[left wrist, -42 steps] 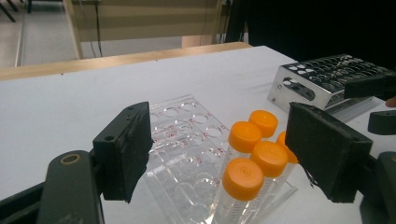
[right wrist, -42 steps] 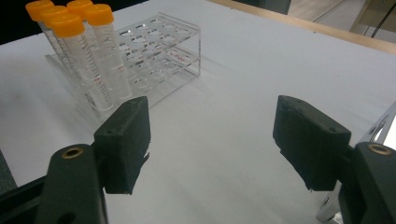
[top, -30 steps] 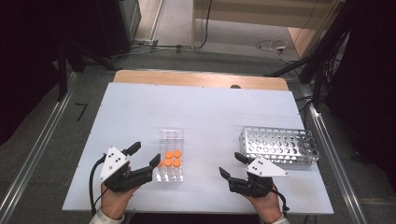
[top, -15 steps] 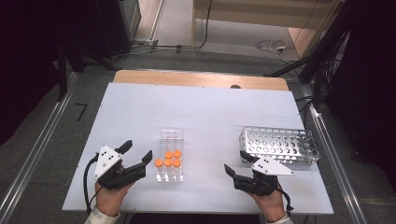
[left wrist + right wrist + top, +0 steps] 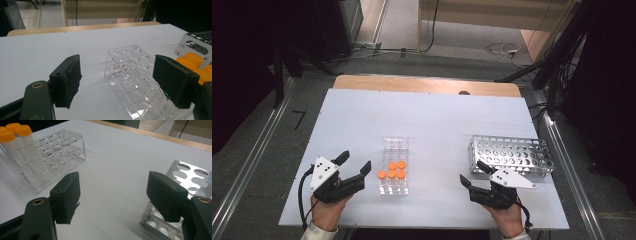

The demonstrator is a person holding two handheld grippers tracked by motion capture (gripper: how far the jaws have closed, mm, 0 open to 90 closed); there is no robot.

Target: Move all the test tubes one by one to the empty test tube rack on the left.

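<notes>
Both hands have drawn back a little toward the near edge of the white tabletop (image 5: 432, 120) since the earlier frames, away from the racks.

From the high view, the left claw (image 5: 354, 164) stands wide open and holds nothing, just left of the clear plastic tube rack (image 5: 394, 150). Four clear tubes with orange caps (image 5: 393, 170) stand upright in the near end of this rack. The long axis of the rack runs from the person toward the far side of the tabletop. The right claw (image 5: 472, 174) is also wide open and empty, near the front left corner of the perforated metal rack (image 5: 511, 156), whose long axis lies across the tabletop.

From the left gripper view, the black jaws frame the clear rack without touching it, and the orange caps (image 5: 191, 58) sit behind the right jaw.

From the right gripper view, the capped tubes (image 5: 23, 152) stand at the upper left, apart from the jaws, and the metal rack (image 5: 190, 175) is behind the right jaw.

I judge this is the start of moving tubes from the clear rack into the metal one. The next move calls for one claw to come over an orange cap, close on the tube below it and lift straight up along the tube axis.
</notes>
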